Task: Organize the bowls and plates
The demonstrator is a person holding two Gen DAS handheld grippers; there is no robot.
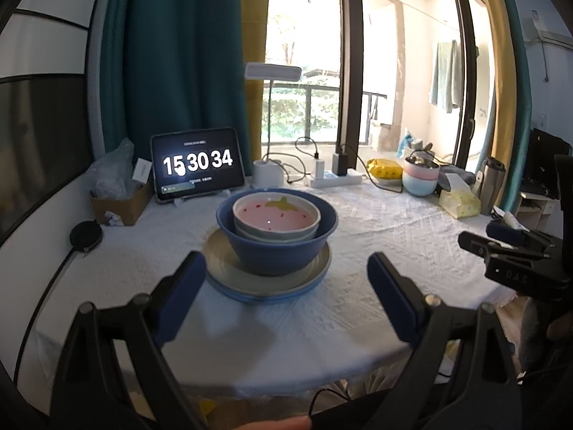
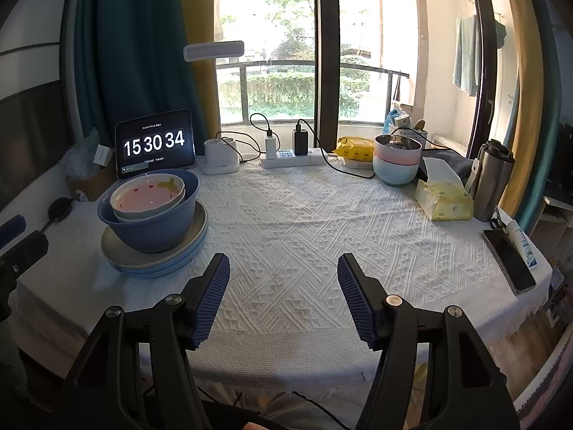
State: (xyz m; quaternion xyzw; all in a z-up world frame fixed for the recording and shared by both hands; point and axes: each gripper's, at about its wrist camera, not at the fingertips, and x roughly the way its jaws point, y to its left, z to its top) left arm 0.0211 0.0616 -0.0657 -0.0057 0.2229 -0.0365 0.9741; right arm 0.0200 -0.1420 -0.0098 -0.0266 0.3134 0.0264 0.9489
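On the white tablecloth stands one stack: a pale blue plate (image 1: 250,295) at the bottom, a grey-green plate (image 1: 222,268) on it, a dark blue bowl (image 1: 275,251) on top, and a pink strawberry-pattern bowl (image 1: 275,215) nested inside over another pale bowl. My left gripper (image 1: 286,268) is open just in front of the stack, touching nothing. In the right wrist view the stack (image 2: 150,229) sits at the left, and my right gripper (image 2: 283,272) stands open over bare cloth, apart from it.
At the table's back are a tablet clock (image 1: 197,163), a lamp base (image 1: 268,172), a power strip (image 2: 293,157), stacked pink and blue bowls (image 2: 395,163), a tissue pack (image 2: 444,200) and a steel tumbler (image 2: 494,179). A phone (image 2: 508,261) lies near the right edge.
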